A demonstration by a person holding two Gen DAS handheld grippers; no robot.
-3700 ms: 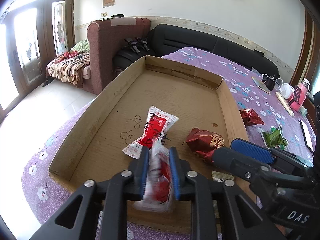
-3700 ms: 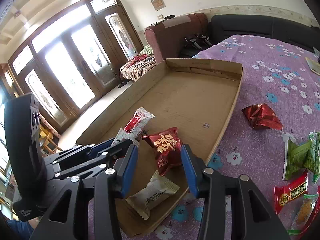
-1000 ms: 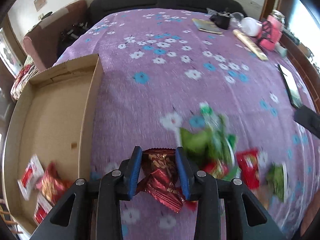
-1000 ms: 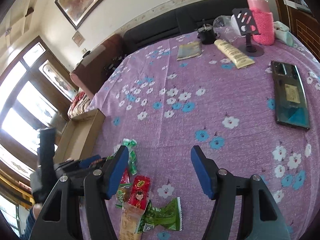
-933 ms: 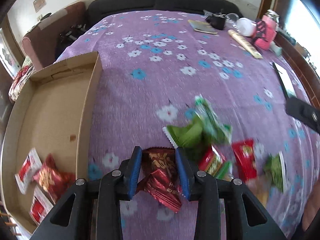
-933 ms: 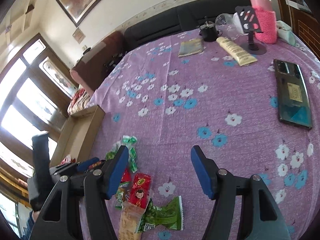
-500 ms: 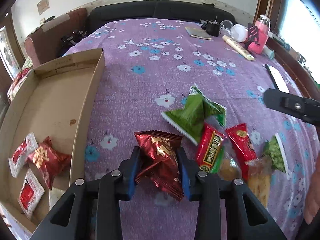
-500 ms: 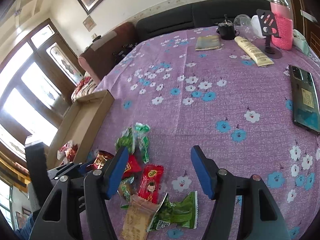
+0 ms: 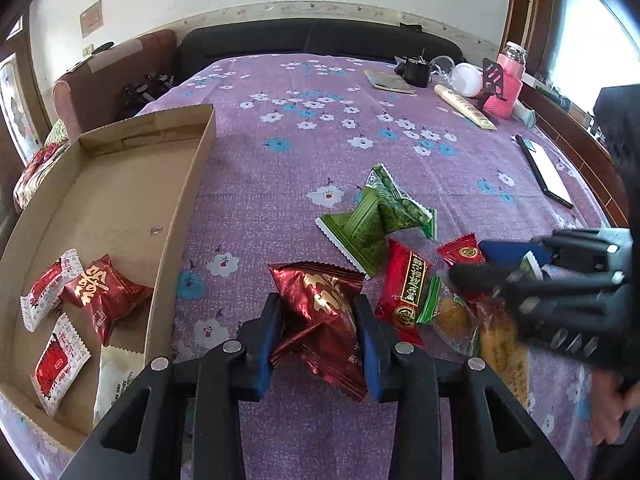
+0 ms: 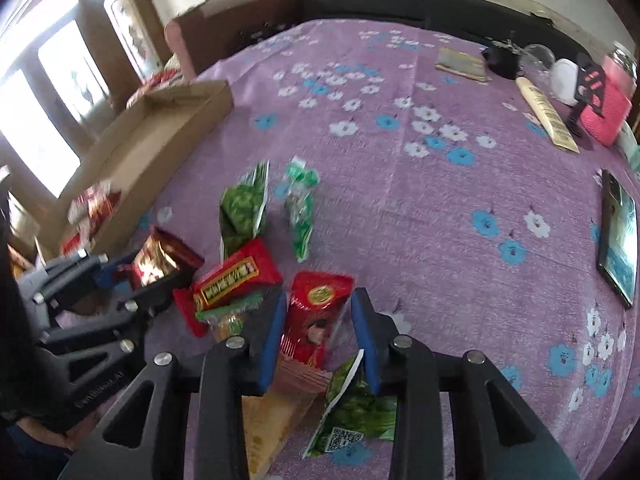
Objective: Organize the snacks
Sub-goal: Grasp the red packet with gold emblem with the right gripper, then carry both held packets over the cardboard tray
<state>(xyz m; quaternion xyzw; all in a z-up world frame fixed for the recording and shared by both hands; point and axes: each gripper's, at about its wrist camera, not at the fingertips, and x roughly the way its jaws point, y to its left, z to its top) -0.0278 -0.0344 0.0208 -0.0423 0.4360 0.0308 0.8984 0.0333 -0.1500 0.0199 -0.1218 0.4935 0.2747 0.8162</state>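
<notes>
- Left wrist view puts the dark red foil packet (image 9: 318,312) squarely between the blue pads of your left claw (image 9: 318,336), pinched at its waist, its top flaring up and away from the claw and its tail hanging back toward you.
- From that claw the cardboard box (image 9: 176,216) lies to the left, its near wall just beside the left finger; four packets already sit in its near corner. I judge the coming move to be a carry sideways over that wall.
- Your right claw (image 10: 318,338) is narrowing around the bright red packet (image 10: 316,312), which stands between its pads with its long axis running straight along the fingers; whether the pads press it yet is hard to tell.
- Just left of the right claw lie the red bar packet (image 10: 236,274) and biscuit wrappers; a green packet (image 10: 352,412) pokes up under the right finger and could get caught.
- Both claws are over the purple flowered desk (image 10: 440,208), the left one nearer the box.
</notes>
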